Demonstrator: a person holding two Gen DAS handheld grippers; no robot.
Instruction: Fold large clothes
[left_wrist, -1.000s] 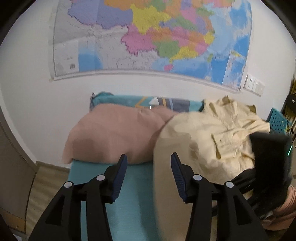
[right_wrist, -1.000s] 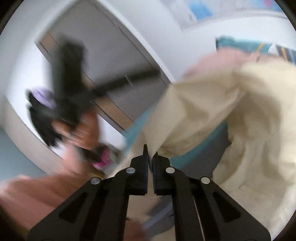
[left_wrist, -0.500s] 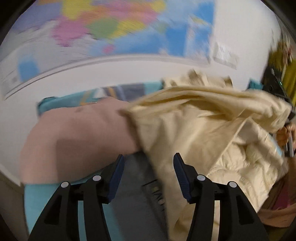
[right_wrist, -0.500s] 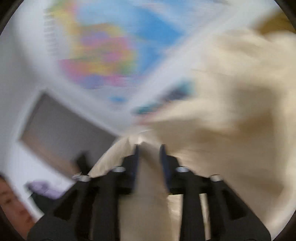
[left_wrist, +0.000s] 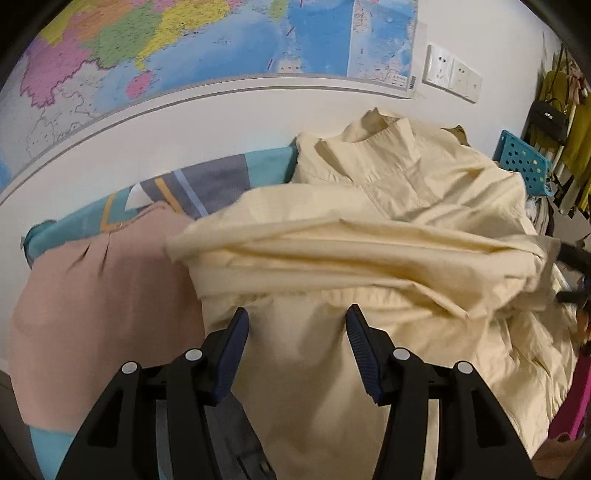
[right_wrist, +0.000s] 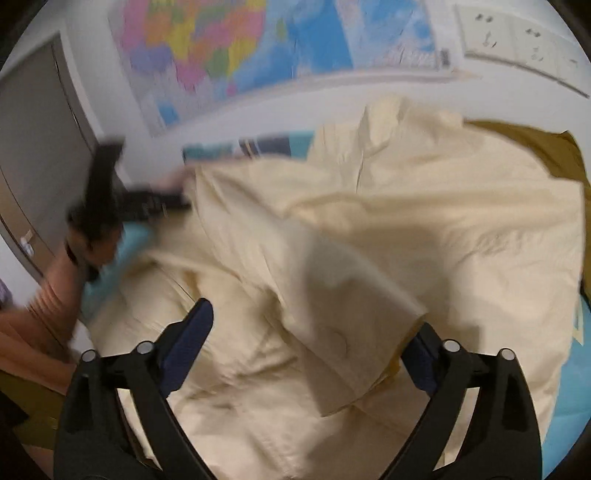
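Hovering over rumpled fabric, the left gripper (left_wrist: 295, 334) holds its two blue-padded jaws moderately apart with nothing between them, poised just above a cream-yellow shirt (left_wrist: 369, 258). The right gripper (right_wrist: 310, 332) is spread wider still, its jaws far apart and empty, with a loose fold of the same shirt (right_wrist: 332, 258) lying in the gap below them; whether the cloth touches the pads cannot be told from the blurred view. The shirt is large and unfolded, heaped in loose ridges across the bed, its collar (left_wrist: 380, 125) standing up toward the wall and a sleeve-like band of fabric stretched across the middle of the left view. To the left of the shirt, touching its edge, lies a dusty pink garment (left_wrist: 99, 288). Both rest on a teal bedsheet (left_wrist: 48, 450), and a patterned teal, grey and white pillow (left_wrist: 207, 184) lies behind them against the wall. Above hangs a colourful wall map (left_wrist: 221, 37), with white wall sockets (left_wrist: 450, 74) beside its right edge. A blue perforated basket (left_wrist: 524, 162) stands at the far right, near hanging yellow-green clothes (left_wrist: 576, 122). In the right view, a grey door (right_wrist: 33, 147) stands at the left.
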